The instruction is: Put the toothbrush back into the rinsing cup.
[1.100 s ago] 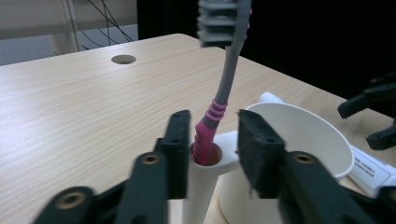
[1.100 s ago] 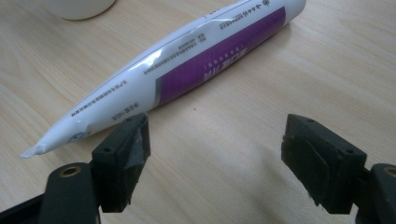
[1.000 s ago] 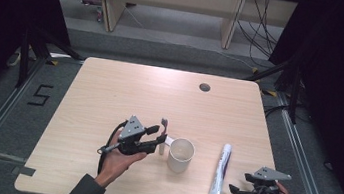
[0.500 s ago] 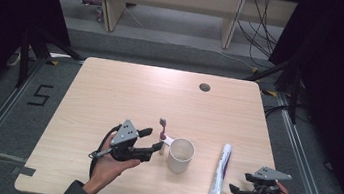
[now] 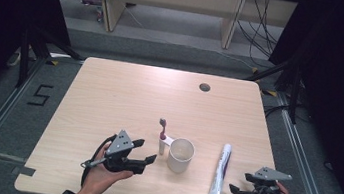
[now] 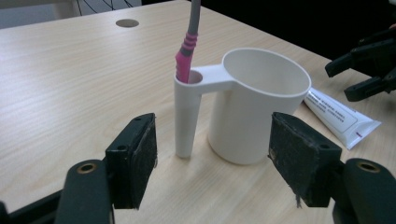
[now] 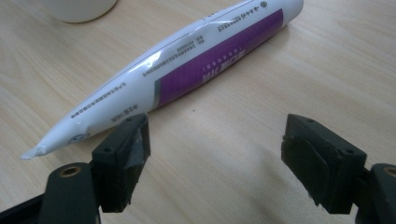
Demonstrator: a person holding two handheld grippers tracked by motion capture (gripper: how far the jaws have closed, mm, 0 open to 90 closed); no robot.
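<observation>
A white cup [image 5: 181,155] [image 6: 258,104] stands near the table's front middle. A pink and grey toothbrush [image 5: 162,129] [image 6: 187,43] stands upright in the cup's hollow side handle [image 6: 187,112]. My left gripper [image 5: 146,151] [image 6: 217,165] is open just left of the cup, nothing between its jaws. A white and purple toothpaste tube [image 5: 219,171] [image 7: 187,65] lies flat to the right of the cup. My right gripper [image 5: 240,183] [image 7: 217,161] is open at the front right, close to the tube's crimped end, not touching it.
A round dark grommet hole [image 5: 204,87] sits in the light wooden table [image 5: 124,96] near its far edge. Black curtains flank both sides. Shelving and cables stand beyond the table. A "5" is marked on the floor [image 5: 39,94] at left.
My left gripper has let go of the toothbrush and drawn back toward the front left; the brush stands in the cup's handle. The right gripper has stayed put.
</observation>
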